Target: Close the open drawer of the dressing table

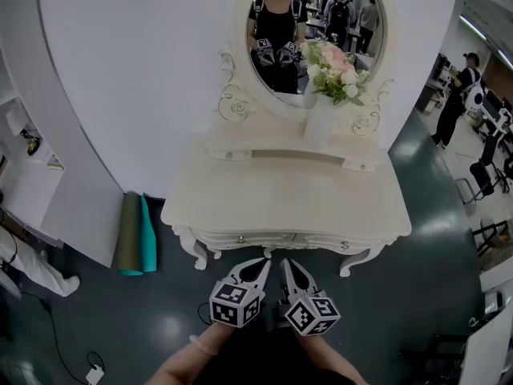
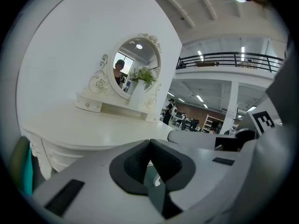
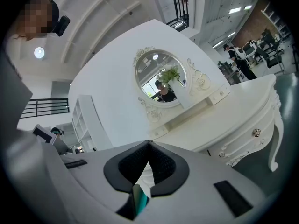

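At the bottom edge of the head view, two forearms [image 1: 186, 364] are cut off by the frame. Just above them the left gripper [image 1: 258, 269] and the right gripper [image 1: 290, 269] sit side by side, tips toward the dressing table [image 1: 240, 207] close ahead. Each gripper's own view shows its jaws brought fully together at the tips, with nothing between them. Two knobs [image 1: 240, 238] show on the table's front. The drawer [image 1: 292, 240] there looks about flush, though from this steep angle I cannot be sure. Two rolled mats [image 1: 135, 233], one olive and one teal, stand left of the table. At the back stands one white vase [image 1: 319, 123] of flowers [image 1: 333, 70], partly covering the one oval mirror [image 1: 353, 34], which reflects a person with both grippers.
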`<state>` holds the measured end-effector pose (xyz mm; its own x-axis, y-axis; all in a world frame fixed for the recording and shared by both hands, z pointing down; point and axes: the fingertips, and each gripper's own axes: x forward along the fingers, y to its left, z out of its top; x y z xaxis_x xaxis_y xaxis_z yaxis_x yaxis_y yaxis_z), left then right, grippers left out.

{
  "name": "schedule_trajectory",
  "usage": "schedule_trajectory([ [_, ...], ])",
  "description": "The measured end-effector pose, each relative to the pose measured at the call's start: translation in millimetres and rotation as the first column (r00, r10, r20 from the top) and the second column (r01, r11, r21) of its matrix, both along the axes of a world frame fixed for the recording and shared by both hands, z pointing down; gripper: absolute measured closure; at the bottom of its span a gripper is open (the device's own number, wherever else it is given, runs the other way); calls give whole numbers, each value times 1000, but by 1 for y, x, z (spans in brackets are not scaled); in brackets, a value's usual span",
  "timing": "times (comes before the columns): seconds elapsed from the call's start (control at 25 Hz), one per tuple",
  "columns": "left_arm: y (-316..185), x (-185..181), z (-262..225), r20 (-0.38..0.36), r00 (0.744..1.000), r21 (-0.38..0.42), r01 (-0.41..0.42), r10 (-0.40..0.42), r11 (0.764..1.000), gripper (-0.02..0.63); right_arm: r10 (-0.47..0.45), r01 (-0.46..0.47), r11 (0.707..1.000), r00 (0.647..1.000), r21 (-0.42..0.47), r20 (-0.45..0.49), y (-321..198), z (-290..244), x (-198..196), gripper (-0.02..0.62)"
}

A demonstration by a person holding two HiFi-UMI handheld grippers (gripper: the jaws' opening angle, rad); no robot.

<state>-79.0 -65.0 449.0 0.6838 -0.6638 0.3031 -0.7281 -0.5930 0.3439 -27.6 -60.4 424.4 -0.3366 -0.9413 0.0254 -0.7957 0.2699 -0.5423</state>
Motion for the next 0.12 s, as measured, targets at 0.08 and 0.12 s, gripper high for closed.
schedule_trajectory([
  [0.08, -3, -1, 1, 2, 1000, -1, 2, -2, 1000, 581, 1, -1, 1000, 1000, -5, 0, -3, 1, 0, 583],
  [0.12, -4, -1, 2, 5, 1000, -1, 3, -3, 1000, 580, 2, -2, 1000, 1000, -8, 0, -5, 2, -1, 583],
])
